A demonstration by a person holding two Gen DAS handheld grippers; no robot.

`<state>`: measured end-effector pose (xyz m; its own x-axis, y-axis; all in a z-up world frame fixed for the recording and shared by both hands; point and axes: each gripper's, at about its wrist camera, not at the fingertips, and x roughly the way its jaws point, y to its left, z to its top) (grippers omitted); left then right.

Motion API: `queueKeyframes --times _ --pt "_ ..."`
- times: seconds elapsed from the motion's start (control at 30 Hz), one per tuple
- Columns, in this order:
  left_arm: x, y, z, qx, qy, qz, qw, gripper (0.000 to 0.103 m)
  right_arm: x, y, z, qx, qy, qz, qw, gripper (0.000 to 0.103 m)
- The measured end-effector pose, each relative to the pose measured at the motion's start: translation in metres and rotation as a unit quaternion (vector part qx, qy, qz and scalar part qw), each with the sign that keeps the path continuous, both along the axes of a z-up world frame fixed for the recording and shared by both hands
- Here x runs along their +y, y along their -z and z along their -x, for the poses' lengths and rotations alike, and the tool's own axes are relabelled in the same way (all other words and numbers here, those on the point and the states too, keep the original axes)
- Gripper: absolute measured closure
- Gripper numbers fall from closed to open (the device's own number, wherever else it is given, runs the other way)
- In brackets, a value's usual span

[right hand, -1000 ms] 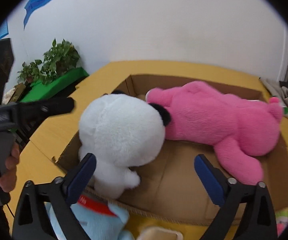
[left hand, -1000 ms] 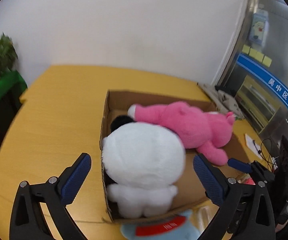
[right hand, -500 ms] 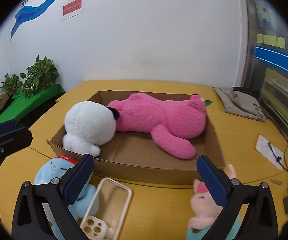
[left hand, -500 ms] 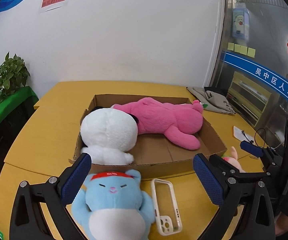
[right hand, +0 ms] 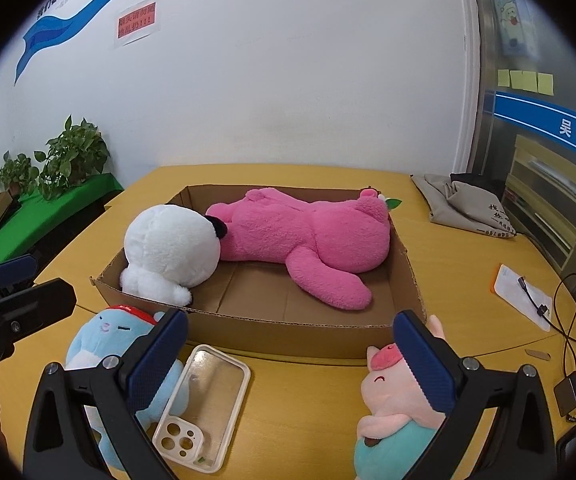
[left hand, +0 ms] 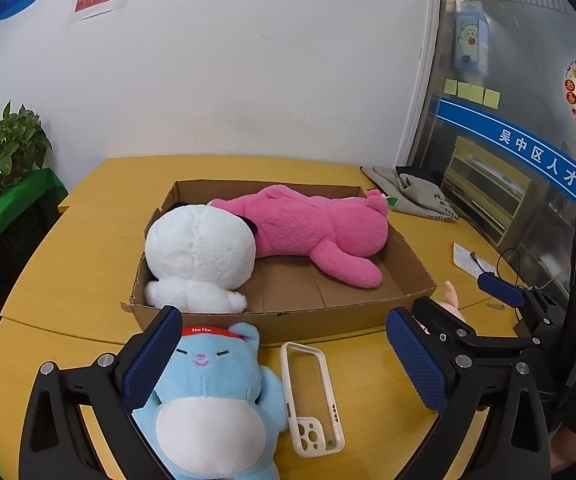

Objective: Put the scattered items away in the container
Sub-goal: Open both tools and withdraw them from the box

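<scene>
Hovering my left gripper [left hand: 284, 354] wide apart over the light-blue plush bear [left hand: 212, 396]. My right gripper [right hand: 288, 354] gapes too, empty, before the brown cardboard box [right hand: 288, 334].

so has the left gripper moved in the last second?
Yes. The left gripper has pulled back and away from the cardboard box: the box was close under its fingers, and now sits farther off, with the blue plush between them.

An office or public service centre: a white wall [right hand: 288, 80] with a blue wave stripe [right hand: 56, 28] and red notice [right hand: 137, 20], glass partition [left hand: 528, 100] with sticky notes [left hand: 472, 92], potted plants [right hand: 72, 156] at the left.
</scene>
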<state>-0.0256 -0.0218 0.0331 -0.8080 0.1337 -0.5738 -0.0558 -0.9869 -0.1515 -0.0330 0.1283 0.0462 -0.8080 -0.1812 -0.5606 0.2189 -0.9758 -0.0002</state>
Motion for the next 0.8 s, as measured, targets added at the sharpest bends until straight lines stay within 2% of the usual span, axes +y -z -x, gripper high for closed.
queueKeyframes --times 0.8 --pt "0.003 0.01 0.001 -0.012 0.009 -0.005 0.9999 0.0 0.006 0.006 0.0 -0.012 0.011 -0.002 1.0 0.001"
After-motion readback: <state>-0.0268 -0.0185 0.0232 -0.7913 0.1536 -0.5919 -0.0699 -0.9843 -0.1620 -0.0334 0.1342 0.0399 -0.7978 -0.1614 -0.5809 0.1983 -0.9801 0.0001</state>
